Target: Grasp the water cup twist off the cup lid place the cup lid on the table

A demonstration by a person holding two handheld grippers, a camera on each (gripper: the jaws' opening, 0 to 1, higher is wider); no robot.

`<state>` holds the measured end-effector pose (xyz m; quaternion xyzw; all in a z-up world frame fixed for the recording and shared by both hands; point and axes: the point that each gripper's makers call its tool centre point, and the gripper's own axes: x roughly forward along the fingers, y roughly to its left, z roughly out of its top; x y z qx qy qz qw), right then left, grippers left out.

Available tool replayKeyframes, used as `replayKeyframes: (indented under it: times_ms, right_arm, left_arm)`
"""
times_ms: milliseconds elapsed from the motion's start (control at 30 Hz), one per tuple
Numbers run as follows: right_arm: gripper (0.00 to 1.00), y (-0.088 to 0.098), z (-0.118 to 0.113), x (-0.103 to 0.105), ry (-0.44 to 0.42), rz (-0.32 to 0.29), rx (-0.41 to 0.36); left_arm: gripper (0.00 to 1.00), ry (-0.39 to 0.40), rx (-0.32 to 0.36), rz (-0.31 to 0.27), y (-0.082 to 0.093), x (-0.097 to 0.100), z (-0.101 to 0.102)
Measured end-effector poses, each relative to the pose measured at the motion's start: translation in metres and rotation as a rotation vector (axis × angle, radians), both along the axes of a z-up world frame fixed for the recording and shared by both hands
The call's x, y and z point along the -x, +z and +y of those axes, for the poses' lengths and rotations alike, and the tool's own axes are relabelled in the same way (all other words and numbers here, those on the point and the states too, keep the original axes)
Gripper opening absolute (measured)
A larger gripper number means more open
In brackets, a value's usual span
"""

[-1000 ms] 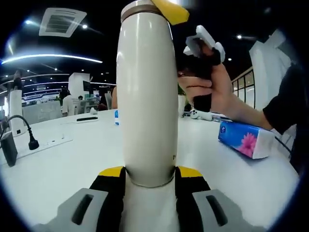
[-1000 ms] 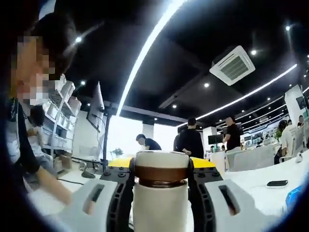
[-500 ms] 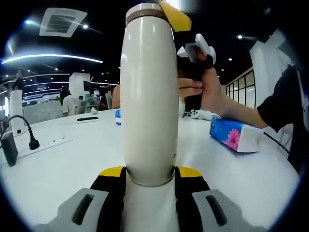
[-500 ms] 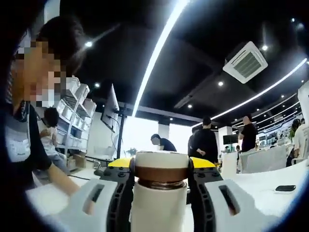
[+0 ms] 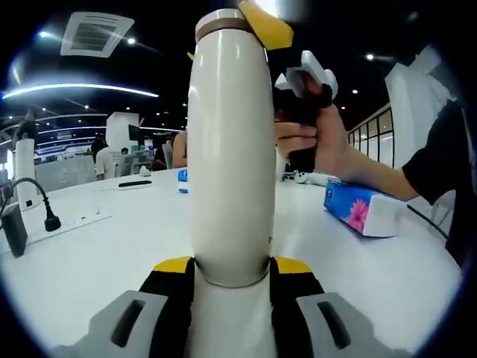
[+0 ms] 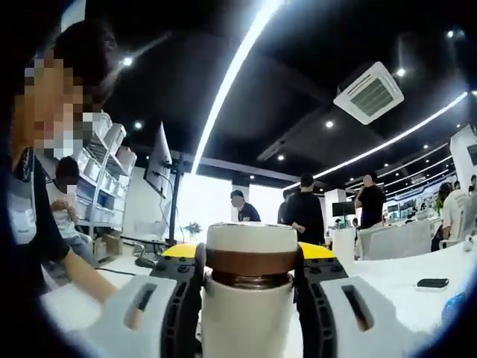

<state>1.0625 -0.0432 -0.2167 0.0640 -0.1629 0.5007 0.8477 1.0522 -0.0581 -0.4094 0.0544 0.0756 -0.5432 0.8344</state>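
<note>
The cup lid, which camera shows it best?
The right gripper view: the cup lid sits close up between the jaws of the right gripper, brown band plain. The left gripper view catches just the lid's edge atop the water cup.

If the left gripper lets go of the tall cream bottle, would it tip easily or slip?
The tall cream metal-looking bottle is narrow for its height, so probably tippy. Its glossy wall likely slips. The right gripper clamps the brown-banded lid, which should steady it.
</note>
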Motion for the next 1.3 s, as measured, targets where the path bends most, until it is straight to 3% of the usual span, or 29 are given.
replayKeyframes:
  times_ms: [200,333,500,700,1000,1300]
  right_arm:
    - [0.54,-0.007,0.007,0.001,-0.073,-0.022,0.053]
    - [0.55,-0.011,0.004,-0.004,-0.110,0.011,0.047]
    - [0.60,-0.015,-0.013,-0.007,-0.228,0.060,0.034]
    - [0.61,-0.010,-0.026,0.012,-0.354,0.058,0.013]
    - [0.59,-0.011,-0.016,0.036,-0.456,0.068,0.016]
    - [0.57,-0.010,-0.031,0.028,-0.638,0.095,-0.015]
  left_arm:
    - [0.42,-0.001,0.000,-0.001,0.000,0.000,0.000]
    - [0.42,0.000,0.000,-0.001,0.000,-0.001,0.000]
    - [0.42,0.000,0.000,-0.001,0.000,-0.002,0.000]
    - [0.42,0.000,0.000,-0.001,0.000,-0.003,-0.001]
    - [0.42,0.003,0.000,-0.002,0.000,-0.003,-0.001]
    - [0.41,0.007,0.002,-0.005,0.001,-0.001,-0.002]
